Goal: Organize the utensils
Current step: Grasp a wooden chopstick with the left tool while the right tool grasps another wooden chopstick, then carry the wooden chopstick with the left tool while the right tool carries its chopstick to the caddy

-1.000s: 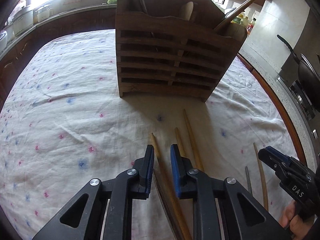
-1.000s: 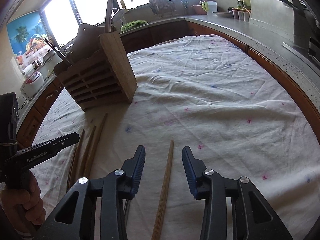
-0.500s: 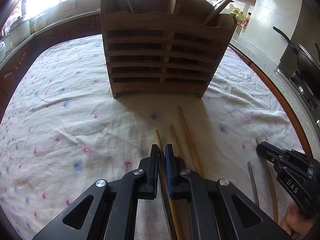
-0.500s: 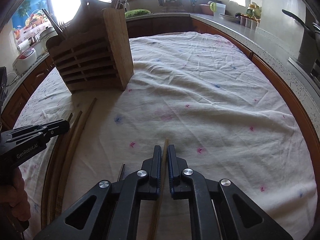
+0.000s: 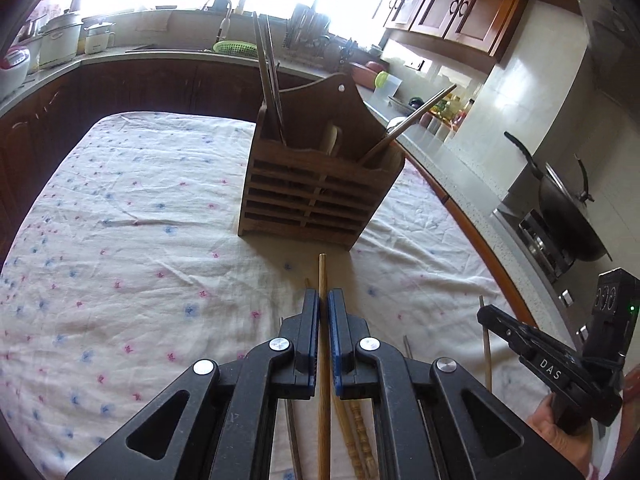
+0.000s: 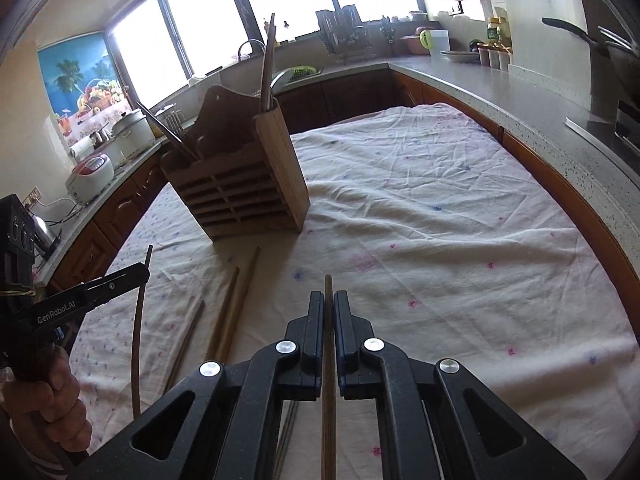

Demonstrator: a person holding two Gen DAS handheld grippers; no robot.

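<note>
A slatted wooden utensil holder [image 5: 320, 196] stands on the flowered tablecloth, also in the right wrist view [image 6: 244, 196], with chopsticks and a spoon inside. My left gripper [image 5: 324, 298] is shut on a light wooden chopstick [image 5: 322, 276], lifted above the cloth in front of the holder. My right gripper [image 6: 328, 300] is shut on a darker wooden chopstick [image 6: 328, 286], raised to the right of the holder. The left gripper with its chopstick shows in the right wrist view [image 6: 140, 272].
Several loose chopsticks [image 6: 236, 300] lie on the cloth [image 6: 440, 220] between the grippers. Kitchen counters [image 6: 520, 92] surround the table. A wok [image 5: 568, 216] sits on the stove at right. Rice cookers [image 6: 88, 176] stand at left.
Both grippers closed on a chopstick each, then lifted them off the cloth and drew back from the holder.
</note>
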